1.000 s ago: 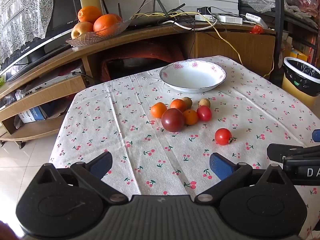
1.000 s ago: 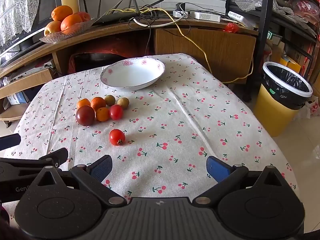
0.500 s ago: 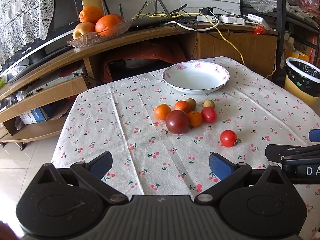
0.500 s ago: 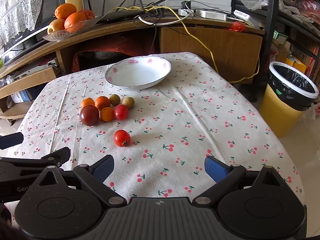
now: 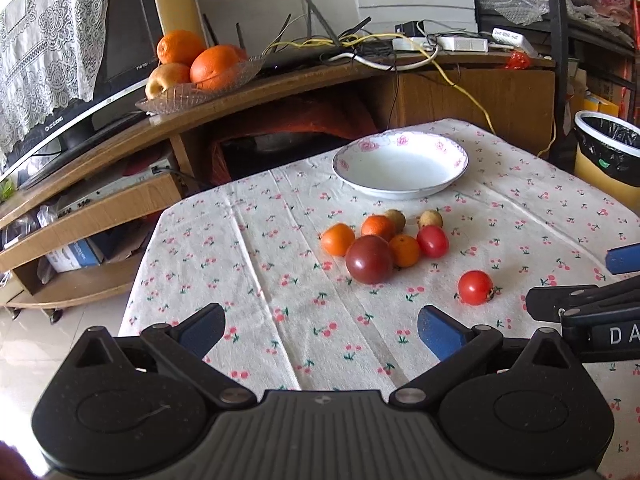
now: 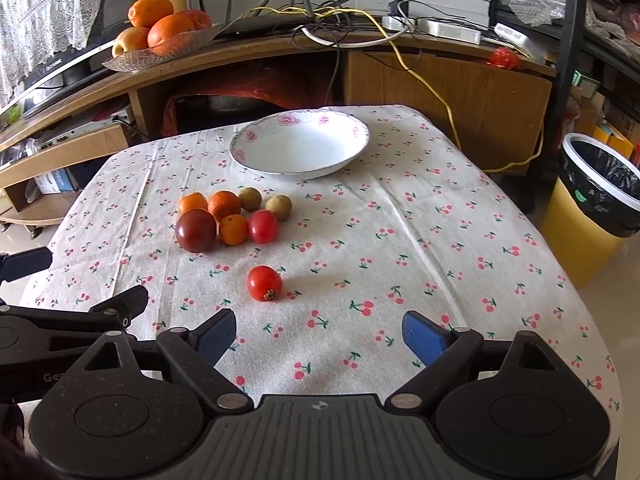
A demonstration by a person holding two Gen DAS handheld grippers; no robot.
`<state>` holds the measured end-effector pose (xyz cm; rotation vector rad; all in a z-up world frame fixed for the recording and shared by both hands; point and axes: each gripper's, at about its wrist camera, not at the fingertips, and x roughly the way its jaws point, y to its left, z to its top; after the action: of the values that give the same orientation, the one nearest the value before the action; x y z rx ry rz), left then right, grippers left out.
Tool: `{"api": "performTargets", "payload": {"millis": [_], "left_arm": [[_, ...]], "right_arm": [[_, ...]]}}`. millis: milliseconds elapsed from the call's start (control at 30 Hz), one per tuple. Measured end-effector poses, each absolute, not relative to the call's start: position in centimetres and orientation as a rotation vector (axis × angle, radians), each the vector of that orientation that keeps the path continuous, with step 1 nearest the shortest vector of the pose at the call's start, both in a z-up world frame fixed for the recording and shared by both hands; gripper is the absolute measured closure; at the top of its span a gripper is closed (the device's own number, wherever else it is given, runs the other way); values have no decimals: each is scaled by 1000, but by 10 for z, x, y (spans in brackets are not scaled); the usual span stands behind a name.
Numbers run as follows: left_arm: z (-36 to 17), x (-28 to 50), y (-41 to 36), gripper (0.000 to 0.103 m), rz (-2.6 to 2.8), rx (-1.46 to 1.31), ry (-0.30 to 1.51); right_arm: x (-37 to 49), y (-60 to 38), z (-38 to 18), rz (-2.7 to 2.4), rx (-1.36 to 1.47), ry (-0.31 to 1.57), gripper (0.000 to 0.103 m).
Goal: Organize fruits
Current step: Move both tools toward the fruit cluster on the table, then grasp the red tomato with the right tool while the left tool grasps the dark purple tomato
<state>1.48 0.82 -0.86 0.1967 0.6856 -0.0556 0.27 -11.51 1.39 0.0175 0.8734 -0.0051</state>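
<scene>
A cluster of small fruits (image 5: 380, 240) (image 6: 224, 220) lies mid-table: a dark red tomato (image 5: 369, 259) (image 6: 196, 230), several small oranges, a red tomato and two brownish fruits. A lone red tomato (image 5: 475, 287) (image 6: 264, 283) lies nearer, apart from the cluster. An empty white flower-rimmed bowl (image 5: 456, 172) (image 6: 352, 152) stands behind them. My left gripper (image 5: 320, 330) is open and empty over the near table edge. My right gripper (image 6: 318, 334) is open and empty, just short of the lone tomato.
The table wears a cherry-print cloth (image 5: 280, 264) (image 6: 440, 240). A wooden TV stand (image 5: 280, 80) behind holds a glass dish of oranges (image 5: 200, 68) (image 6: 160, 32) and cables. A yellow bin with a black bag (image 5: 608, 160) (image 6: 596, 204) stands right of the table.
Both grippers have moved forward towards the fruits, so the fruits and bowl appear larger and closer. Both grippers stay open. Nothing on the table has moved.
</scene>
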Motion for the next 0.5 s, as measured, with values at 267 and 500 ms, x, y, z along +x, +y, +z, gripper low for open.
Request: {"api": "performTargets", "payload": {"millis": [267, 500], "left_arm": [[-9, 33, 11, 0, -120, 258, 708], [-19, 47, 9, 0, -225, 295, 754]], "right_arm": [[24, -112, 14, 93, -4, 891, 30], [51, -110, 1, 204, -12, 955, 51]]}}
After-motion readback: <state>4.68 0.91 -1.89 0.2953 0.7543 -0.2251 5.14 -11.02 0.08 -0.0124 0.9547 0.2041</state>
